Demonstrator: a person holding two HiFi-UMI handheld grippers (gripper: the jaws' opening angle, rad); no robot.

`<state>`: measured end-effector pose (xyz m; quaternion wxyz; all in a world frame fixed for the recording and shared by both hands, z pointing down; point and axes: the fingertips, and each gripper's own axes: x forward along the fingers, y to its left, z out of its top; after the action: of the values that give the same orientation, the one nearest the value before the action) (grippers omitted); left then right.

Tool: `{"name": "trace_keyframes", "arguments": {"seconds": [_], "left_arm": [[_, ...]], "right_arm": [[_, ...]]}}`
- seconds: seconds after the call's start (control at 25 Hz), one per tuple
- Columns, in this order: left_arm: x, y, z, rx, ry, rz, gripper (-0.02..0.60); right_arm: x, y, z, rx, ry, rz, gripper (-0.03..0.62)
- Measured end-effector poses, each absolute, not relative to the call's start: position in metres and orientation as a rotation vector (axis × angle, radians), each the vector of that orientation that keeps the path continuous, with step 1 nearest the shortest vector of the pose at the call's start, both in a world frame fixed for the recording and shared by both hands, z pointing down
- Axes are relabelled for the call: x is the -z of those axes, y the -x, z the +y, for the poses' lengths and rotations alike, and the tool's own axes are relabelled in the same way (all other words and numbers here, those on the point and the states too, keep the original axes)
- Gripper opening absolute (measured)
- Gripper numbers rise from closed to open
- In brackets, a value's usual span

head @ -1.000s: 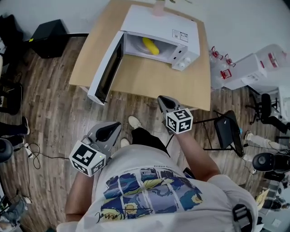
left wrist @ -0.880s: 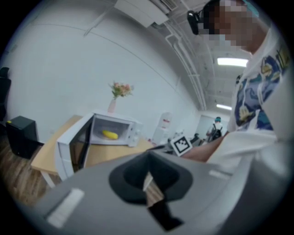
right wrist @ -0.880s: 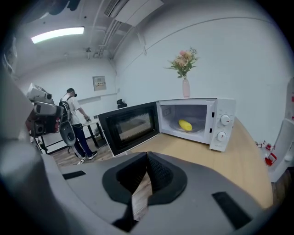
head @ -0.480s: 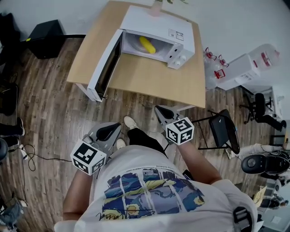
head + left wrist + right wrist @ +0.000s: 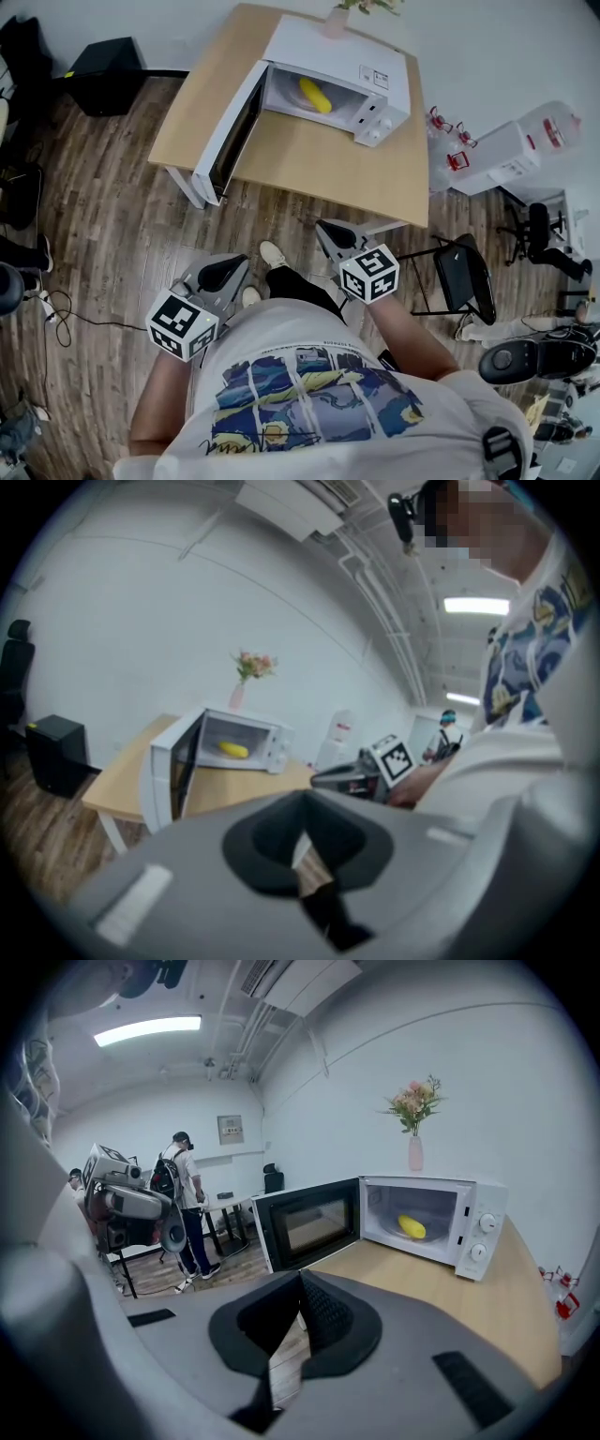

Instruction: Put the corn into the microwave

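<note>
The yellow corn (image 5: 314, 94) lies inside the white microwave (image 5: 337, 52), whose door (image 5: 230, 131) stands wide open to the left. The same corn (image 5: 411, 1227) shows in the right gripper view, and the corn (image 5: 233, 750) shows again in the left gripper view. Both grippers hang in front of the person's body, well short of the wooden table (image 5: 319, 169). My left gripper (image 5: 236, 262) is shut and empty. My right gripper (image 5: 324, 229) is shut too, with nothing in it, just off the table's near edge.
A pink vase of flowers (image 5: 414, 1152) stands on top of the microwave. On the floor are a black box (image 5: 103, 75) at the left, a black chair (image 5: 469, 277) and white containers (image 5: 506, 145) at the right. A person (image 5: 187, 1204) stands far off.
The right gripper has drawn back from over the table's near edge toward the body. The left gripper has barely shifted. The corn stays in the open microwave.
</note>
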<state>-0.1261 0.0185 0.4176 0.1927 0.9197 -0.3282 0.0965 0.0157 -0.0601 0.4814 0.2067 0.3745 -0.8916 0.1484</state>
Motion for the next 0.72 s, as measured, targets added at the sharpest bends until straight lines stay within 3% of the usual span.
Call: {"name": "trace_keyframes", "arguments": {"seconds": [0.72], "left_arm": [[-0.426,0.148,0.035,-0.258,-2.534,-0.985,0.011]], "right_arm": [[-0.451,0.020,-0.047,-0.322,-0.969,-2.586,0.009]]}}
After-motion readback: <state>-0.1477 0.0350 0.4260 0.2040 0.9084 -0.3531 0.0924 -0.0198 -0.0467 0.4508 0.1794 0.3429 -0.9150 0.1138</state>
